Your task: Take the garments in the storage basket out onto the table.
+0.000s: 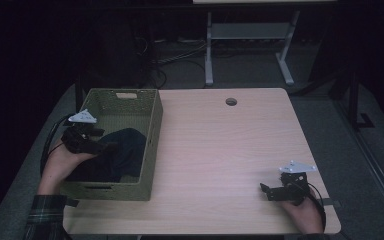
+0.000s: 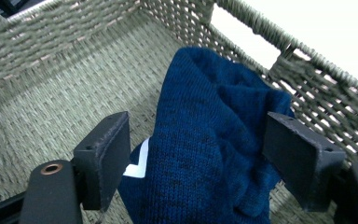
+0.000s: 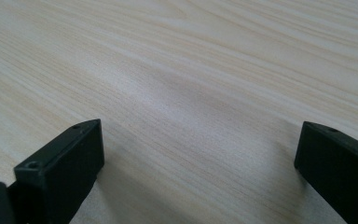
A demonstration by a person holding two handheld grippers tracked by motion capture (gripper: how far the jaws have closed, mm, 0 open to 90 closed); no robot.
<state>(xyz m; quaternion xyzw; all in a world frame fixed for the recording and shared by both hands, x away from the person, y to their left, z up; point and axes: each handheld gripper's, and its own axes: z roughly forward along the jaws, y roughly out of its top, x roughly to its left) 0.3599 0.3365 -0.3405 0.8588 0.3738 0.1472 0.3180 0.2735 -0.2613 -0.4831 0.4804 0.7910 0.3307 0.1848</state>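
- The left tongs (image 2: pixel 200 154) stand wide inside the woven basket (image 2: pixel 51 93), and a dark blue knitted cloth (image 2: pixel 209 140) bulges up between the two black jaws. The cloth appears to brush the right-hand jaw in the left gripper view, though the edge is too soft to tell whether the pad presses on it; a clear gap shows at the other jaw.
- The cloth is a thick, fine-ribbed knit, bunched and folded into a rounded heap, with a small white mark or tag at its lower left edge close to the left-hand jaw.
- In the high view the cloth (image 1: pixel 117 155) lies in the near right part of the basket (image 1: pixel 152 135), against the wall on the table's side, with the left tongs (image 1: pixel 107 146) reaching over the basket's left rim onto it.
- The basket is grey-green, rectangular, with a handle slot in its far wall; its woven walls enclose the cloth on every side and stand close behind it.
- The basket sits on the left end of the pale wooden table (image 1: pixel 230 150), which has a round cable hole near its far edge.
- The right tongs (image 1: pixel 263 189) rest low on the table near its right front corner, well apart from the basket, jaws spread wide with bare wood (image 3: pixel 191 93) between them.
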